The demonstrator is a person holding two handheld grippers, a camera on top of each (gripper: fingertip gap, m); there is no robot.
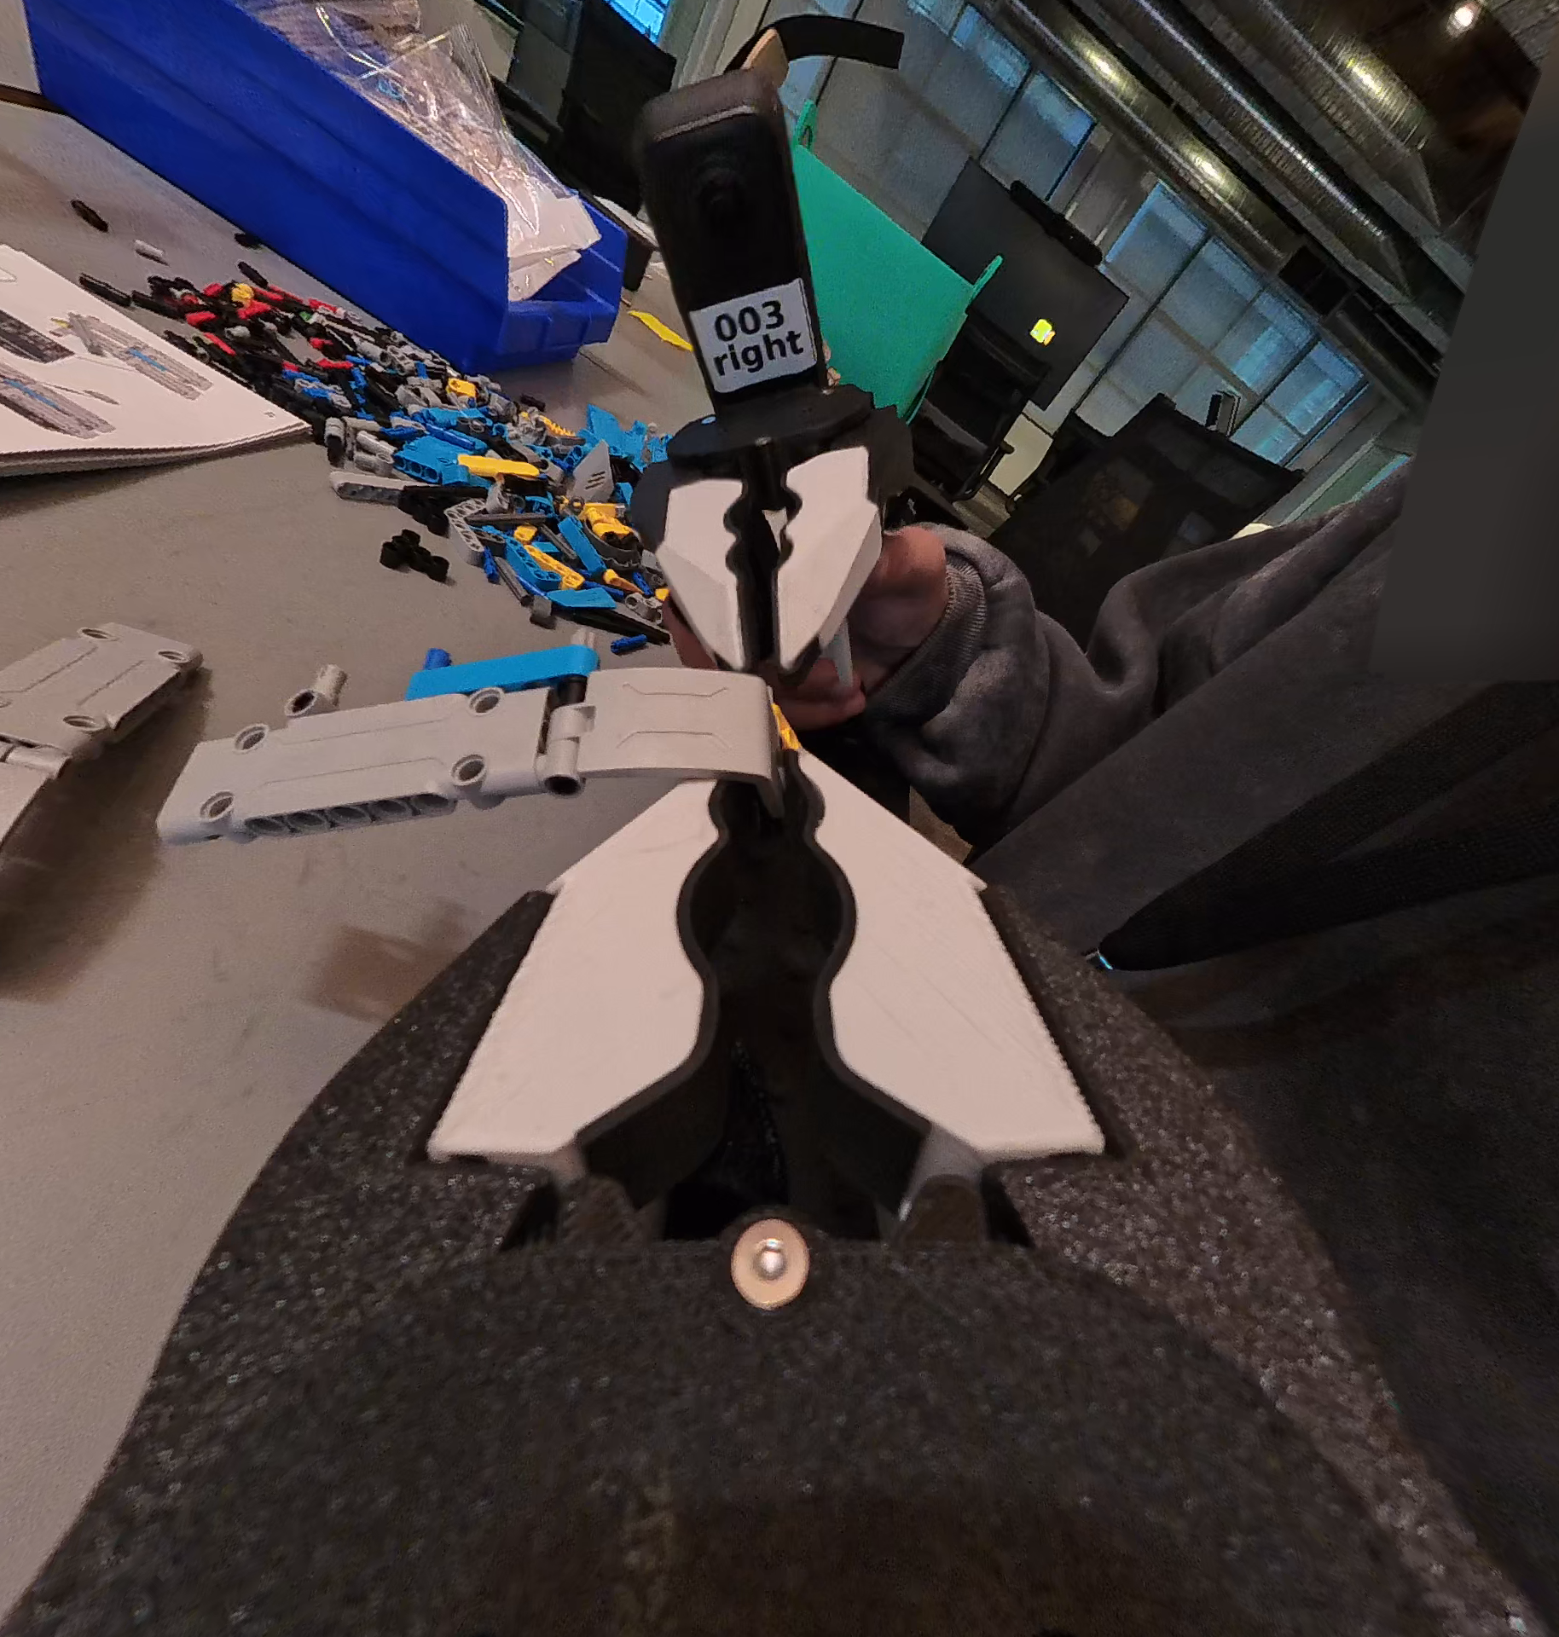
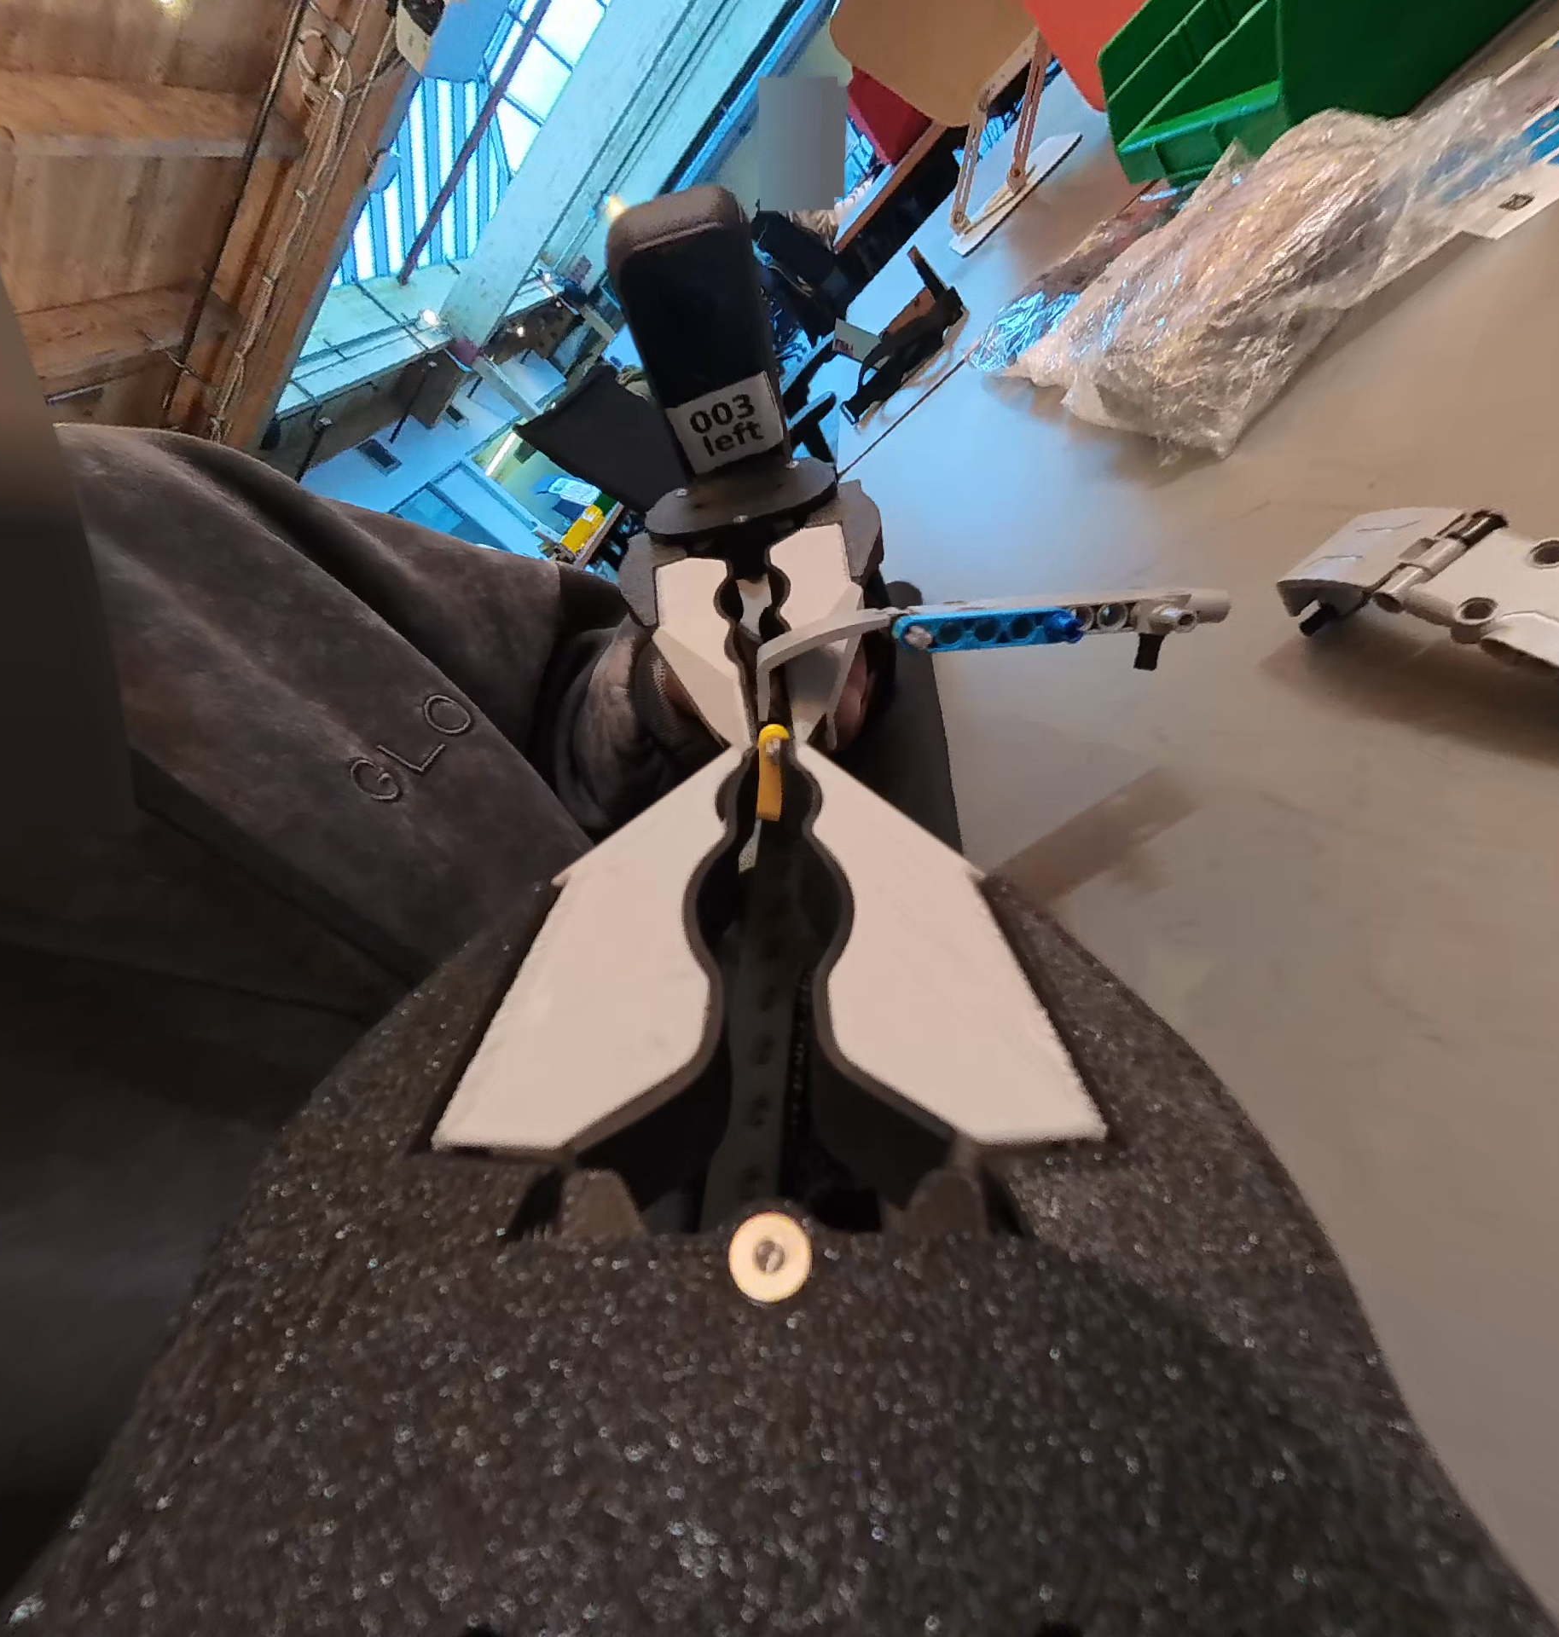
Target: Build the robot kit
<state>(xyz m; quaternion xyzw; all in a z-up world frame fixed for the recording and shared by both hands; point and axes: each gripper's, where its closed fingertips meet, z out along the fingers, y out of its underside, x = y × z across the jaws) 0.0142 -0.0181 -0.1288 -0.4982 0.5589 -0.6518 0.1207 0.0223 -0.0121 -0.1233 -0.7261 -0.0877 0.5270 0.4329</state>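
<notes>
My left gripper [image 1: 780, 784] is shut on the end of a grey hinged panel assembly [image 1: 457, 762] with a blue beam [image 1: 501, 678] on it, held just above the grey table [image 1: 182, 1019]. My right gripper [image 2: 767, 753] is shut on a small yellow piece [image 2: 769, 775]. The two grippers face each other tip to tip. In the right wrist view the left gripper [image 2: 752, 722] holds the curved panel [image 2: 811, 640], and the blue beam [image 2: 980, 631] sticks out to the right. In the left wrist view the right gripper [image 1: 763, 664] stands just behind the panel's edge, where the yellow piece [image 1: 785, 731] shows.
A pile of small blue, yellow, red and black parts [image 1: 492, 496] lies beyond the panel, with an open booklet [image 1: 76, 372] and a blue bin [image 1: 315, 177] behind. A second grey hinged panel [image 2: 1449, 585] lies on the table. Plastic bags [image 2: 1201, 292] and green bins [image 2: 1290, 80] sit farther off. A grey sleeve [image 1: 1024, 691] is close. Only a small space, under 4 cm, lies between the two pairs of fingers.
</notes>
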